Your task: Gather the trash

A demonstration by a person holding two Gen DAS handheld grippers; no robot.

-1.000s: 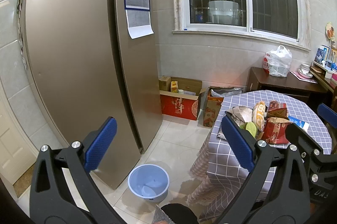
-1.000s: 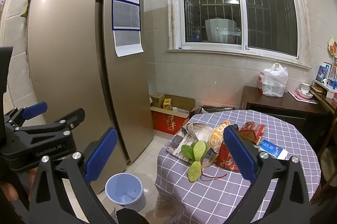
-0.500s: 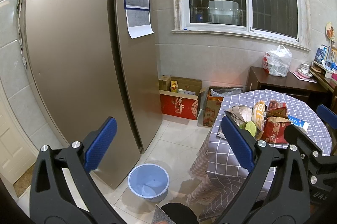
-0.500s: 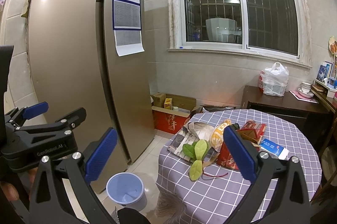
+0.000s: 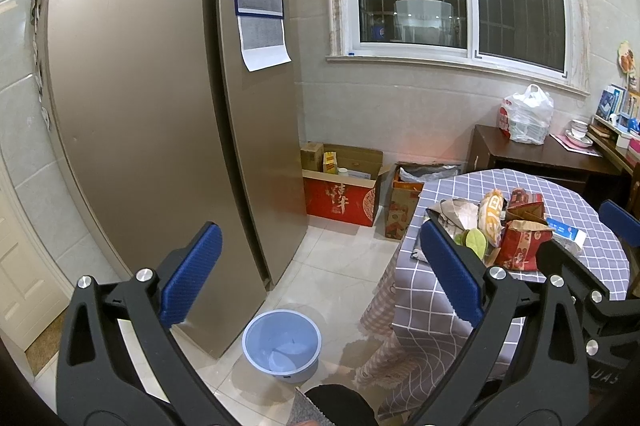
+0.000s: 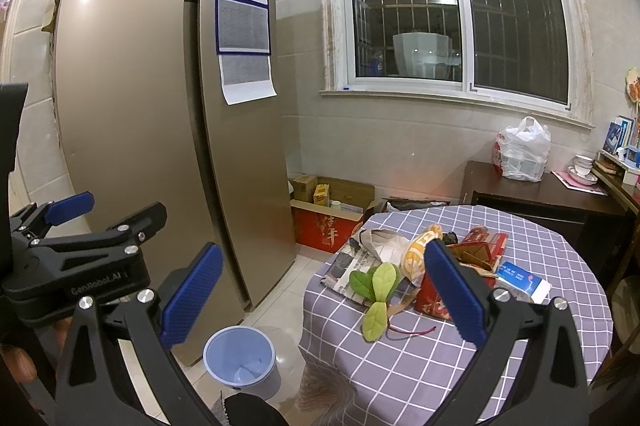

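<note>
Trash lies on the round table with a purple checked cloth [image 6: 460, 366]: green leaves [image 6: 378, 286], crumpled newspaper [image 6: 370, 246], a yellow wrapper [image 6: 418, 252], red paper bags [image 6: 478, 252] and a blue-white carton [image 6: 522, 280]. The same pile shows in the left wrist view [image 5: 504, 226]. A light blue bin [image 5: 282, 345] stands on the floor by the table; it also shows in the right wrist view [image 6: 239, 358]. My left gripper [image 5: 320, 278] is open and empty above the bin. My right gripper [image 6: 324, 296] is open and empty, short of the table.
A tall bronze fridge [image 5: 160, 106] stands on the left. A red cardboard box [image 5: 340, 196] and a paper bag [image 5: 402, 210] stand under the window. A dark sideboard [image 5: 536, 154] with a white plastic bag [image 5: 524, 116] stands behind the table.
Both views have shifted only slightly; the grippers stay open and nothing on the table has moved.
</note>
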